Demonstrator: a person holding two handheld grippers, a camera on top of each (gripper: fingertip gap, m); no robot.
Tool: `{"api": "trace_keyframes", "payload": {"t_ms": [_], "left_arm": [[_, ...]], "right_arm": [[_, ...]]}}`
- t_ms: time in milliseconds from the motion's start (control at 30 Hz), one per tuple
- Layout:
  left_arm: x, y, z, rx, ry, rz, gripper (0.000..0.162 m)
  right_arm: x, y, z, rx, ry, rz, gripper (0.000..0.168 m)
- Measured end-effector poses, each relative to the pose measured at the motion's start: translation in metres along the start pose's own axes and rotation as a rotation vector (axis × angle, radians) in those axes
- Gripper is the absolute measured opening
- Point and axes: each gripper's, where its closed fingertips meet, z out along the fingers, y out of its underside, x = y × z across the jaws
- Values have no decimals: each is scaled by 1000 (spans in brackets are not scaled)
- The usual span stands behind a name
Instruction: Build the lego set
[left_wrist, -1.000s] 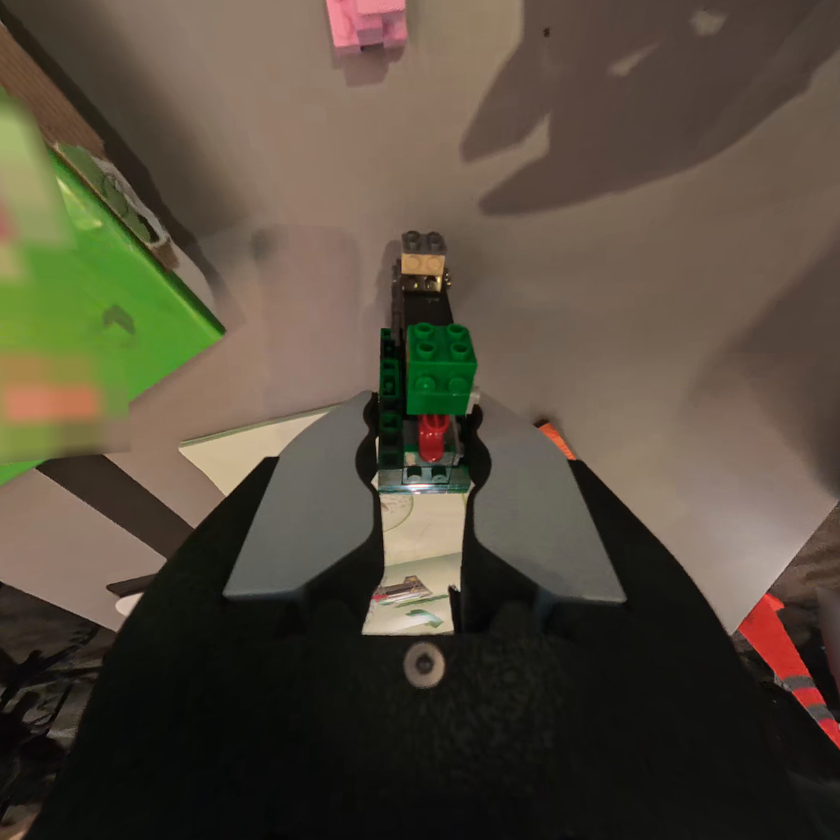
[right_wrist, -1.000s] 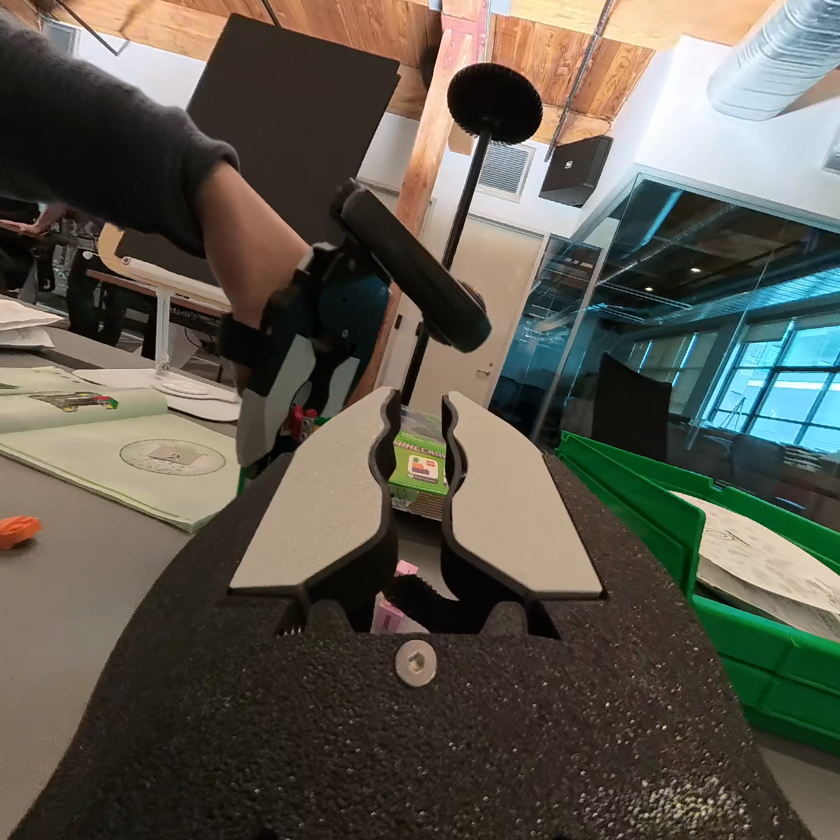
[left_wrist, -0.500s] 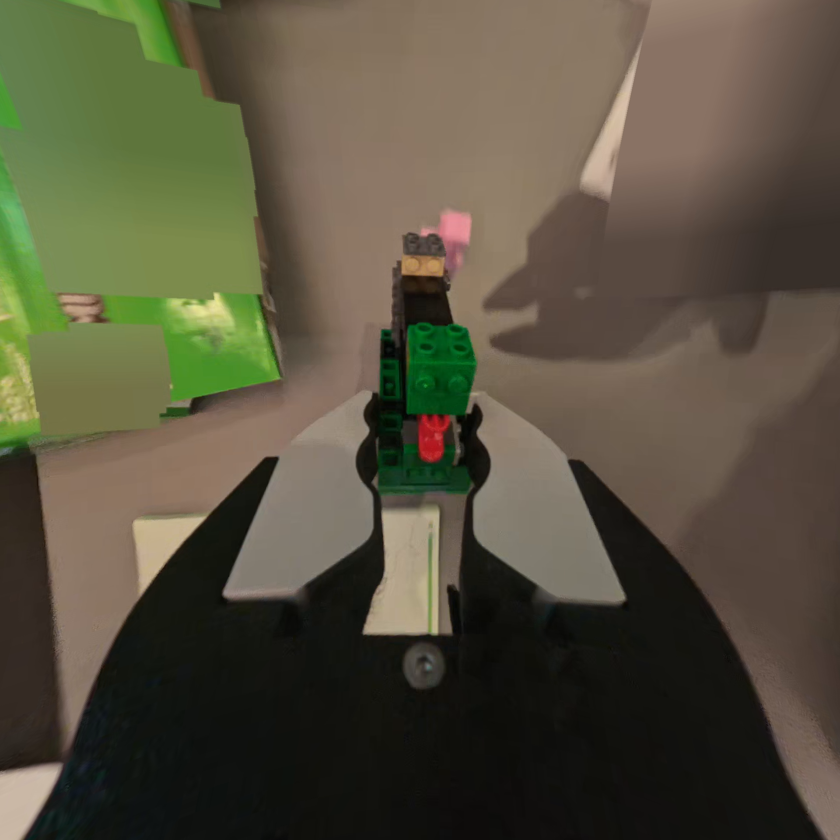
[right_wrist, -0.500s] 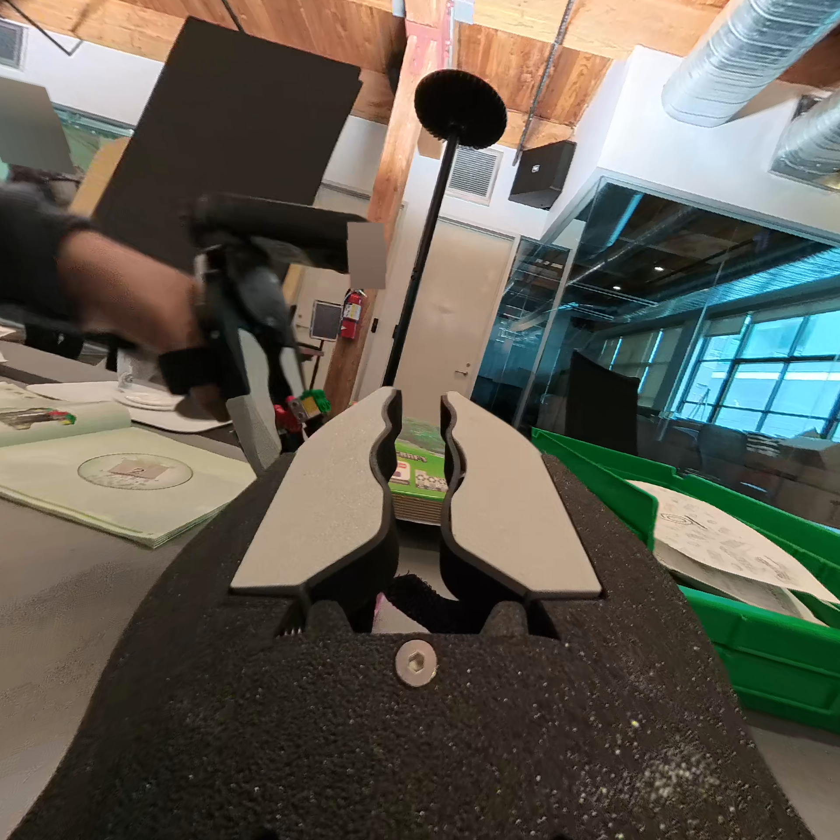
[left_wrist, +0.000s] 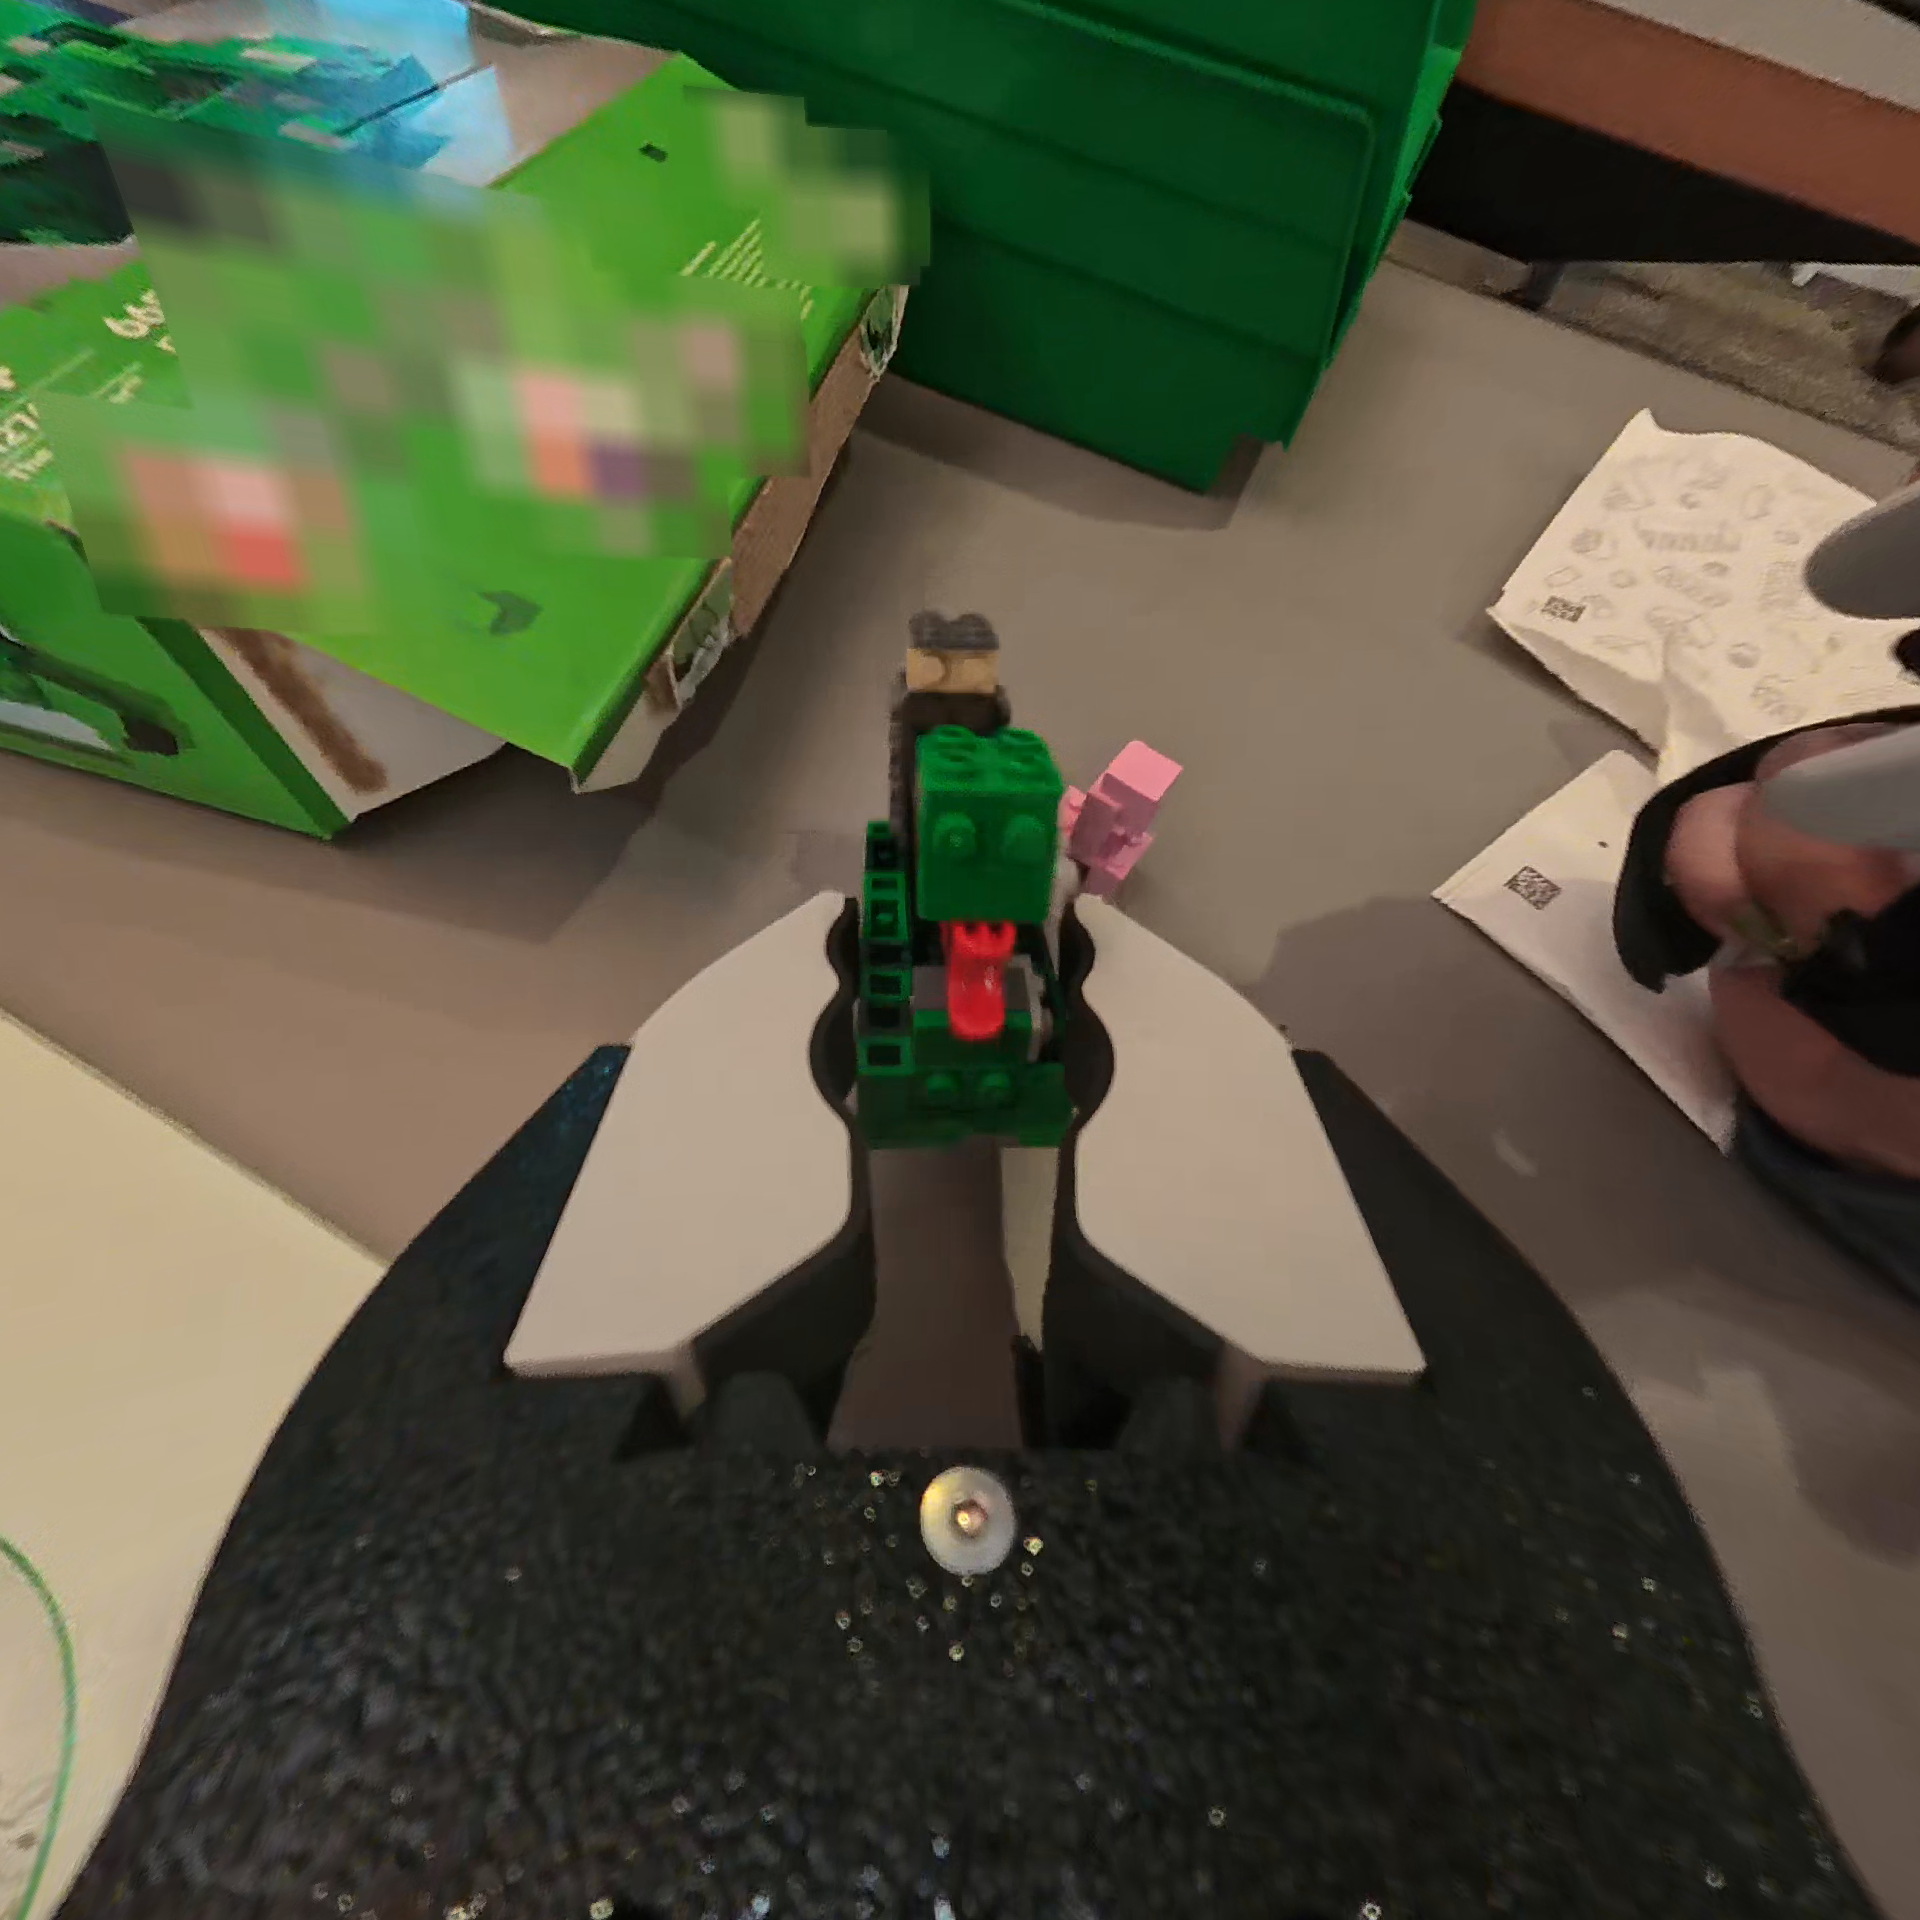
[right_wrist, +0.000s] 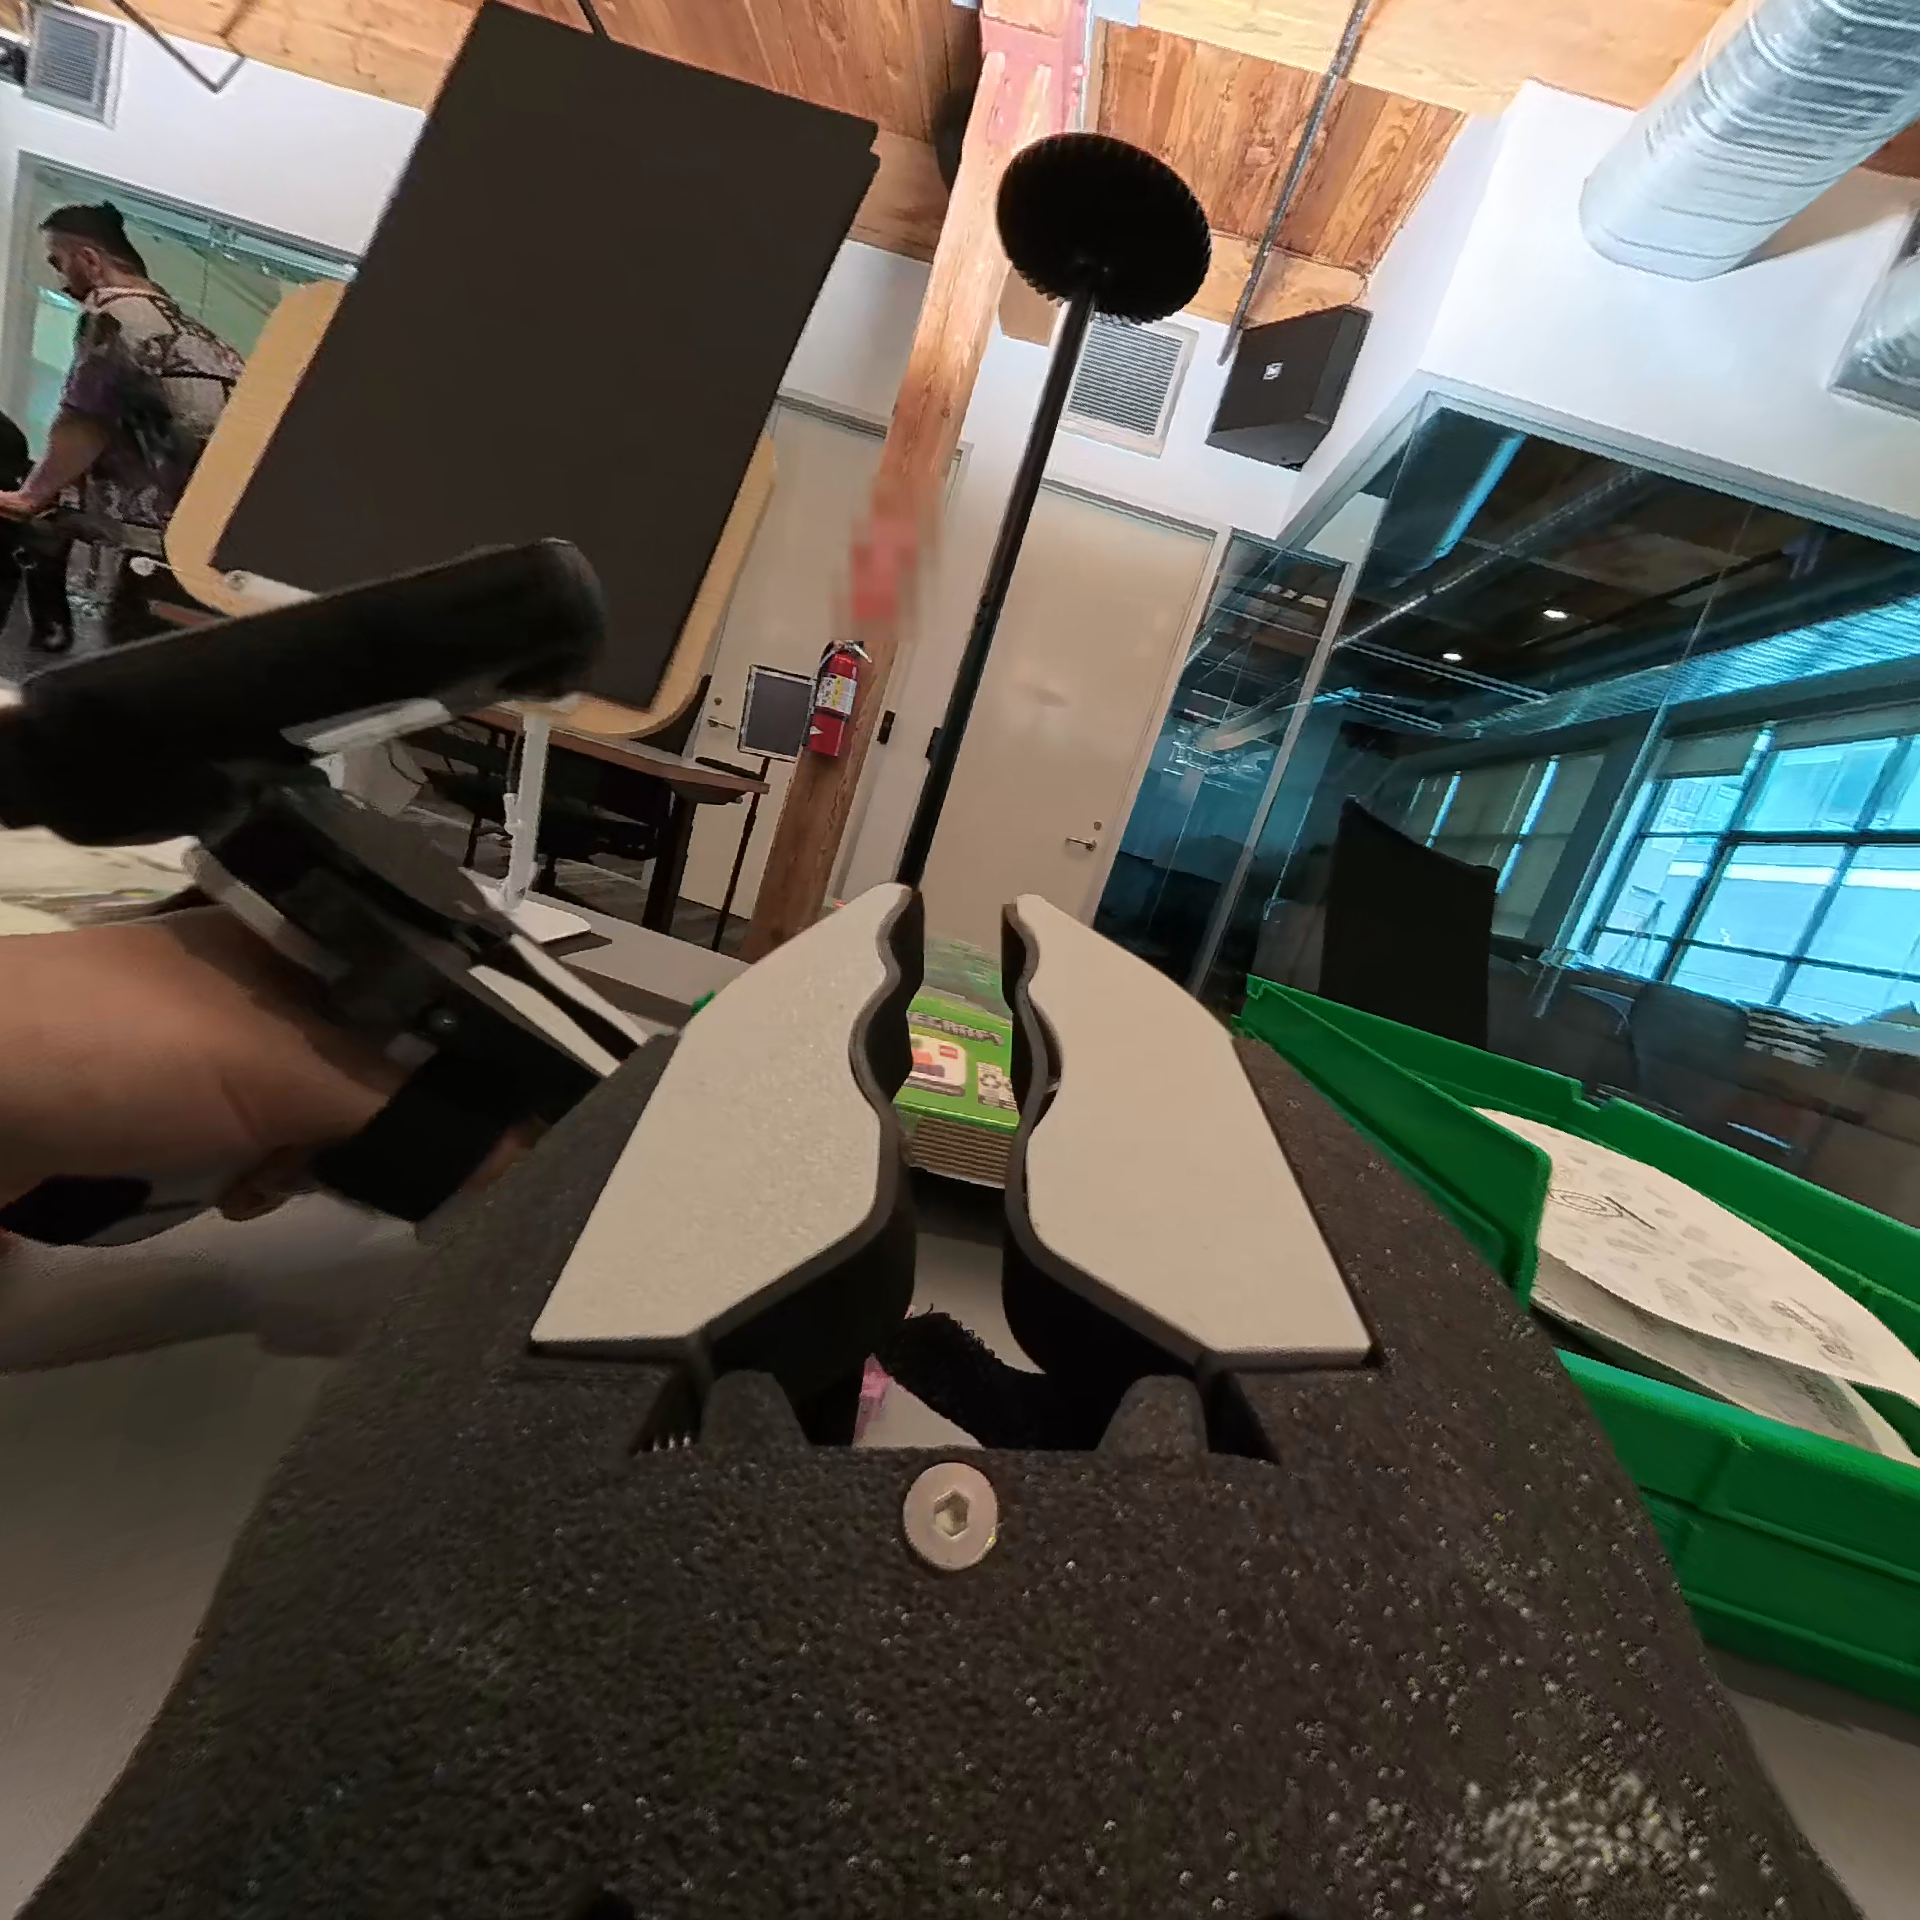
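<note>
My left gripper (left_wrist: 956, 914) is shut on a small lego build (left_wrist: 982, 831): a green base plate, a dark green column, a red piece, a green block on top and a tan and grey piece at the far end. It is held above the grey table. A pink lego pig (left_wrist: 1122, 821) stands on the table just beyond the build, to its right. My right gripper (right_wrist: 961, 914) is empty, its jaws nearly together, and points up across the room. A pink piece (right_wrist: 873, 1392) shows below its fingers. The left gripper (right_wrist: 312, 748) shows in a hand at the left.
A green lego box (left_wrist: 623, 623) lies at the back left. Stacked green bins (left_wrist: 1143, 260) stand behind it and hold paper (right_wrist: 1662, 1278). Printed paper sheets (left_wrist: 1683, 582) lie at the right beside a person's hand (left_wrist: 1818, 914). A pale booklet (left_wrist: 125, 1299) lies near left. The grippers' ends are close to 15 cm from one another.
My left gripper has swung with the build from over bare table toward the box and bins; the pink pig is now right beside the build. In the right view the left gripper dropped lower left.
</note>
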Motion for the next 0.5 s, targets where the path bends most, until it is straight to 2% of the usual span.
{"api": "trace_keyframes", "payload": {"t_ms": [133,300,500], "left_arm": [[1,3,3,-2,-1,-2,32],[-1,10,1,-24,1,-7,31],[-5,12,0,-19,-31,19,42]], "right_arm": [[-6,15,4,-103,-24,-25,11],[-6,24,6,-156,-42,52,12],[-7,27,7,-168,-56,86,12]]}}
